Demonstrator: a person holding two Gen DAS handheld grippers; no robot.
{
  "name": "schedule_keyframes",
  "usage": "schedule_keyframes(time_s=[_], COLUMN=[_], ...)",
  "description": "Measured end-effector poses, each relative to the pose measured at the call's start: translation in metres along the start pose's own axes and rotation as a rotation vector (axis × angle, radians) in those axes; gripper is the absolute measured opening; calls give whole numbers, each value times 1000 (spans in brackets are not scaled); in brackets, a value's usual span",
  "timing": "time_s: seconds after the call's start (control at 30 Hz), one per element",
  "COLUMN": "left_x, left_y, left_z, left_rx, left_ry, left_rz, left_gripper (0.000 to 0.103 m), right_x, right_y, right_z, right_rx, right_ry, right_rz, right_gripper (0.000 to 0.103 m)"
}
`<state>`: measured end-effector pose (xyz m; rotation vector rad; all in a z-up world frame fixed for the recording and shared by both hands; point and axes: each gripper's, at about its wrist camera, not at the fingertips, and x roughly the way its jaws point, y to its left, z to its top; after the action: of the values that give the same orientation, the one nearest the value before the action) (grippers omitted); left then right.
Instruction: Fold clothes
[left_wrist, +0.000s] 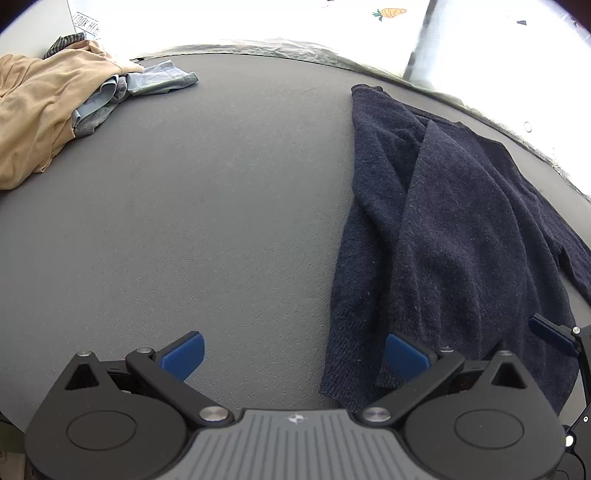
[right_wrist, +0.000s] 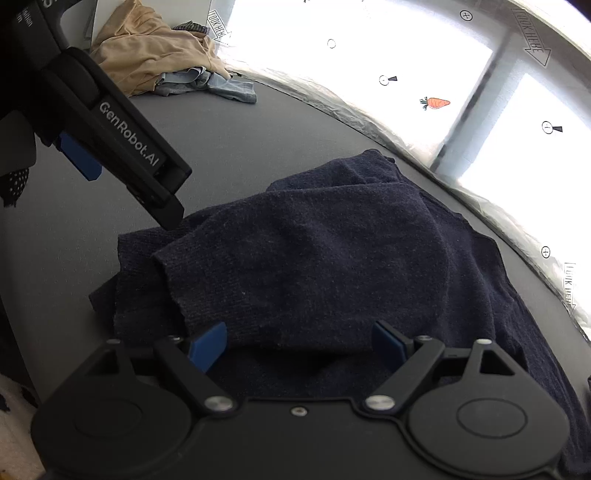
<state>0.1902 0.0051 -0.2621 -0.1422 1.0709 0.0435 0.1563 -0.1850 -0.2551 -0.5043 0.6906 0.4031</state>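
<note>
A dark navy knitted sweater (left_wrist: 443, 221) lies on the grey table (left_wrist: 203, 203), folded lengthwise with one sleeve laid across its body. My left gripper (left_wrist: 295, 356) is open, hovering over the sweater's near left edge, right pad over the knit and left pad over bare table. In the right wrist view the same sweater (right_wrist: 314, 251) fills the middle. My right gripper (right_wrist: 299, 347) is open just above it, nothing between its blue pads. The left gripper (right_wrist: 110, 147) shows there at upper left, and a pad of the right gripper (left_wrist: 550, 332) shows at the left view's right edge.
A pile of other clothes sits at the table's far left: a tan garment (left_wrist: 40, 110) over light blue and grey pieces (left_wrist: 147, 83). A crinkled silver strip (right_wrist: 332, 103) edges the table's far side below bright window panels. Bare grey surface lies between pile and sweater.
</note>
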Motion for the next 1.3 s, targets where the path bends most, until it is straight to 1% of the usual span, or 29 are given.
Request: schedule_keyframes(time_s=[0.07, 0.17, 0.23, 0.33, 0.4, 0.53, 0.77, 0.93, 1.03, 1.1, 1.2, 1.3], left_x=[0, 2, 4, 7, 10, 19, 38, 61, 77, 84, 96, 107], left_y=[-4, -14, -23, -38, -48, -71, -111, -137, -150, -154, -154, -152], left_z=[3, 8, 13, 22, 28, 42, 67, 86, 98, 103, 106, 104], left_rx=[0, 8, 21, 47, 67, 121, 231, 317, 355, 357, 344, 335], left_ry=[-8, -23, -34, -53, -67, -94, -128, -144, -126, -110, -69, -27], left_rz=[-2, -11, -21, -38, -46, -62, -80, -94, -64, -53, -41, -13], left_gripper=[103, 103, 103, 103, 103, 103, 103, 103, 103, 103, 103, 103], right_x=[-4, -8, -9, -4, -2, 3, 22, 38, 45, 46, 43, 41], right_y=[-11, -36, -58, -86, -104, -144, -210, -260, -288, -304, -318, -327], right_z=[0, -5, -12, -23, -32, -52, -89, -121, -141, -155, -176, -193], right_rx=[35, 136, 216, 298, 353, 495, 705, 854, 939, 986, 998, 1017], right_ry=[-7, 4, 21, 64, 80, 86, 116, 145, 171, 190, 216, 227], right_rz=[-33, -72, -106, -171, -206, -266, -383, -538, -636, -688, -726, -722], right_gripper=[86, 87, 87, 93, 93, 98, 100, 102, 102, 102, 102, 102])
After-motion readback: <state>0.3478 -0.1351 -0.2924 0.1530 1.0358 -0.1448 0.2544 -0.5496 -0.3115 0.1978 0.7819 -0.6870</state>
